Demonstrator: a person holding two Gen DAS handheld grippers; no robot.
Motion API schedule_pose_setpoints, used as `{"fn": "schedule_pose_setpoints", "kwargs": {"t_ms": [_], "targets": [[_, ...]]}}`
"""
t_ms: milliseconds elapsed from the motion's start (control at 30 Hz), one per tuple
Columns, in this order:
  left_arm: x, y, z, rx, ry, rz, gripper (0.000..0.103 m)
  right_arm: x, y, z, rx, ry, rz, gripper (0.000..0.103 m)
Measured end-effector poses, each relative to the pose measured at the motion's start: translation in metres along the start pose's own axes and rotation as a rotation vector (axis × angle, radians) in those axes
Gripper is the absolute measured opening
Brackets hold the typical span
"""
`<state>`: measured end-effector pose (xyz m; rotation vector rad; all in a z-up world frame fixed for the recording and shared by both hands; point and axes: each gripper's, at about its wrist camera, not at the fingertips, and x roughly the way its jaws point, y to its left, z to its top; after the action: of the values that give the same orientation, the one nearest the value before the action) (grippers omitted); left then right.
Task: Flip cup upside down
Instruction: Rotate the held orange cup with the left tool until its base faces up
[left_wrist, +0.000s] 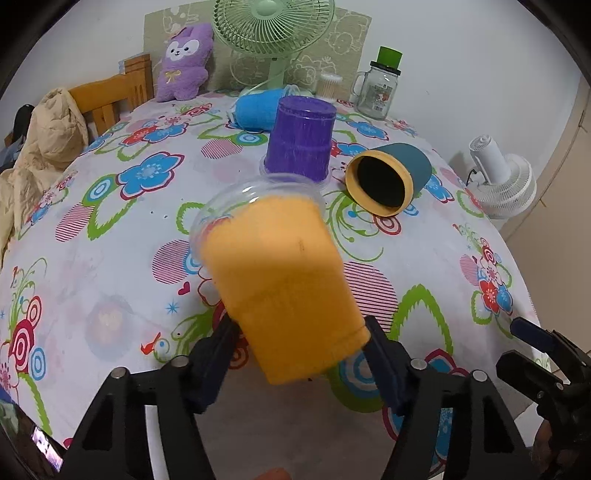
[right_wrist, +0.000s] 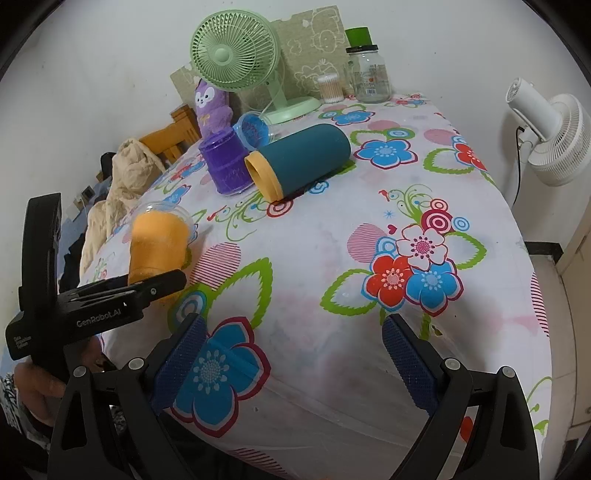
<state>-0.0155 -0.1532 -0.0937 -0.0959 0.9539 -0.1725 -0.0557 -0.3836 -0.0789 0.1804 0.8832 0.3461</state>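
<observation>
My left gripper (left_wrist: 299, 343) is shut on an orange cup (left_wrist: 280, 280) with a clear rim, gripping near its base. The cup is tilted, with its rim pointing away toward the table and its base toward me. In the right wrist view the same orange cup (right_wrist: 157, 245) is held by the left gripper (right_wrist: 155, 284) just above the table's left edge. My right gripper (right_wrist: 291, 354) is open and empty over the near part of the flowered tablecloth (right_wrist: 332, 288); its tip shows in the left wrist view (left_wrist: 532, 332) at the right.
A purple cup (left_wrist: 301, 138) stands upside down behind the orange one. A teal tumbler with a yellow rim (left_wrist: 388, 177) and a blue cup (left_wrist: 256, 107) lie on their sides. A green fan (left_wrist: 273, 33), glass jar (left_wrist: 378, 88) and plush toy (left_wrist: 184, 61) stand at the back.
</observation>
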Motion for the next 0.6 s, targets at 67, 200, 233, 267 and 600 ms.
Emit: {"fn": "schedule_pose_setpoints", "kwargs": {"t_ms": [67, 200, 233, 267, 600], "targets": [[-0.001, 0.001, 0.001, 0.005, -0.006, -0.001, 0.062, 0.000, 0.000, 0.000, -0.001, 0.003, 0.000, 0.097], [-0.005, 0.006, 0.006, 0.003, -0.018, 0.000, 0.058, 0.002, 0.002, -0.002, -0.005, 0.011, 0.006, 0.097], [-0.005, 0.007, 0.007, 0.003, -0.020, 0.001, 0.058, 0.002, 0.003, -0.002, -0.005, 0.012, 0.007, 0.097], [-0.006, 0.008, 0.009, 0.004, -0.023, 0.004, 0.058, 0.003, 0.003, -0.002, -0.006, 0.012, 0.009, 0.097], [-0.022, 0.018, 0.023, 0.018, -0.079, 0.014, 0.056, 0.006, 0.008, 0.000, -0.016, 0.016, 0.018, 0.097]]}}
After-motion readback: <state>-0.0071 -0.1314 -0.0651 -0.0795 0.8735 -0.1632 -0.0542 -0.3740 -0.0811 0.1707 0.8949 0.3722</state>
